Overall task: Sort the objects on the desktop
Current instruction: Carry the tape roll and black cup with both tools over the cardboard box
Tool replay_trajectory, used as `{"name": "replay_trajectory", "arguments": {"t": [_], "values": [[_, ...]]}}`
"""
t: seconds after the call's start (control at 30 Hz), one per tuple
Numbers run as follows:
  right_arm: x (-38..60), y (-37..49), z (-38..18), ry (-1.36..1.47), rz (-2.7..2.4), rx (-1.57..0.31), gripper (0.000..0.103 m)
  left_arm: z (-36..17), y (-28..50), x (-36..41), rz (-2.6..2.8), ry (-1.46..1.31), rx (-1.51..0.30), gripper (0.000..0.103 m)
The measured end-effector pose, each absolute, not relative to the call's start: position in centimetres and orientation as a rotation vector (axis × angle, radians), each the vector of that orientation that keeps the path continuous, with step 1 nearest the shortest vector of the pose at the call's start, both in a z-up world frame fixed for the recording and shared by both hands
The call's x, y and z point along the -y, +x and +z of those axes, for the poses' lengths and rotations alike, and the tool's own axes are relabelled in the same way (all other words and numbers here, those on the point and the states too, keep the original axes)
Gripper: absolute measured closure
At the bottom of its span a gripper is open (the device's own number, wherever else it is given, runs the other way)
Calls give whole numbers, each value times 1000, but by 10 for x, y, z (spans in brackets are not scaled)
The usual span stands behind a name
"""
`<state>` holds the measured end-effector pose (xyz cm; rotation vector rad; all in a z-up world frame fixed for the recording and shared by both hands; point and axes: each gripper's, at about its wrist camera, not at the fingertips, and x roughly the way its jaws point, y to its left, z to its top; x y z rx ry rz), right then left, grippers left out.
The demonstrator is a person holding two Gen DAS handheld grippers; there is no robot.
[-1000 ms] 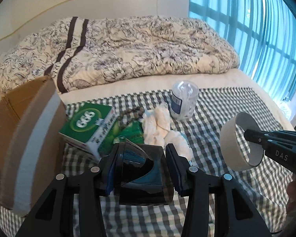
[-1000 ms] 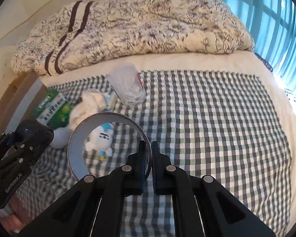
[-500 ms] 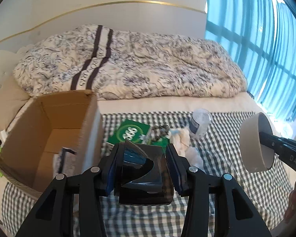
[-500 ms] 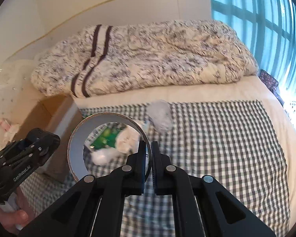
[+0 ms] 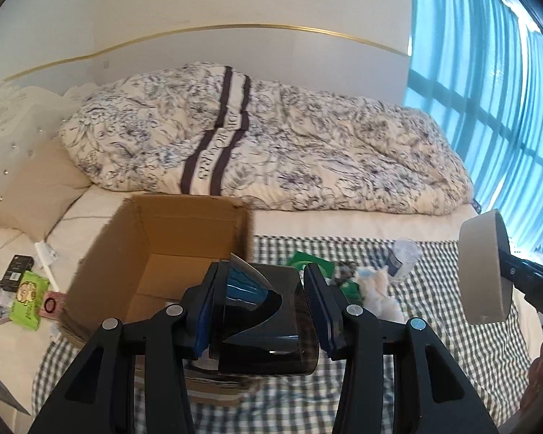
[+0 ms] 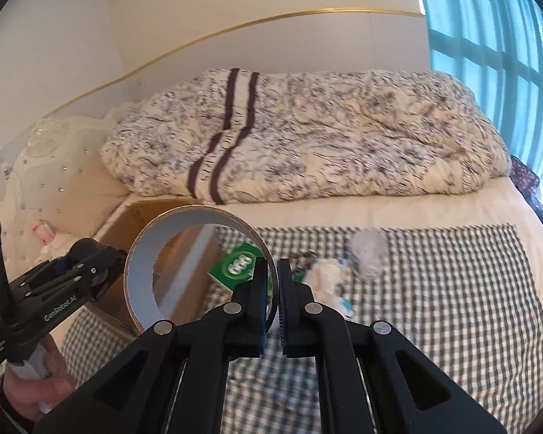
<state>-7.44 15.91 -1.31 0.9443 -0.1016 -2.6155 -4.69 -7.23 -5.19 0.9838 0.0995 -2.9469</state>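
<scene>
My left gripper (image 5: 264, 278) is shut on a dark translucent container (image 5: 268, 329) with blue pieces inside, held above the near right corner of an open cardboard box (image 5: 155, 253). My right gripper (image 6: 273, 267) is shut on the rim of a roll of beige tape (image 6: 195, 267), held up in the air; the tape roll (image 5: 485, 267) shows at the right of the left wrist view. On the checked cloth (image 6: 452, 289) lie a green box (image 6: 240, 266), a white plush toy (image 6: 325, 278), dark beads (image 5: 342, 271) and a clear plastic bottle (image 6: 369, 249).
A rumpled floral quilt (image 5: 271, 152) fills the back of the bed. A beige pillow (image 5: 40, 188), a green packet (image 5: 27, 298) and small dark items (image 5: 16, 269) lie left of the cardboard box. Blue curtains (image 5: 506, 90) hang at the right. A hand (image 6: 36, 390) grips the left tool's handle.
Both grippers have risen and pulled back from the cloth, still holding their loads. The cardboard box has come fully into view, now just ahead of the left gripper.
</scene>
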Motion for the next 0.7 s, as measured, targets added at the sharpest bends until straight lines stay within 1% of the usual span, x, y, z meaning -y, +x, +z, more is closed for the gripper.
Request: {"name": "replay_trajectory", "arguments": {"t": [0.43,0.7], "values": [[-84,-76,9,874,-2523,63,98,-23,-46,144,-2865,878,-90,56],[-36,-86,6,869,-2457,18,98,-29,-56,178,-2817,889,-86,56]]}}
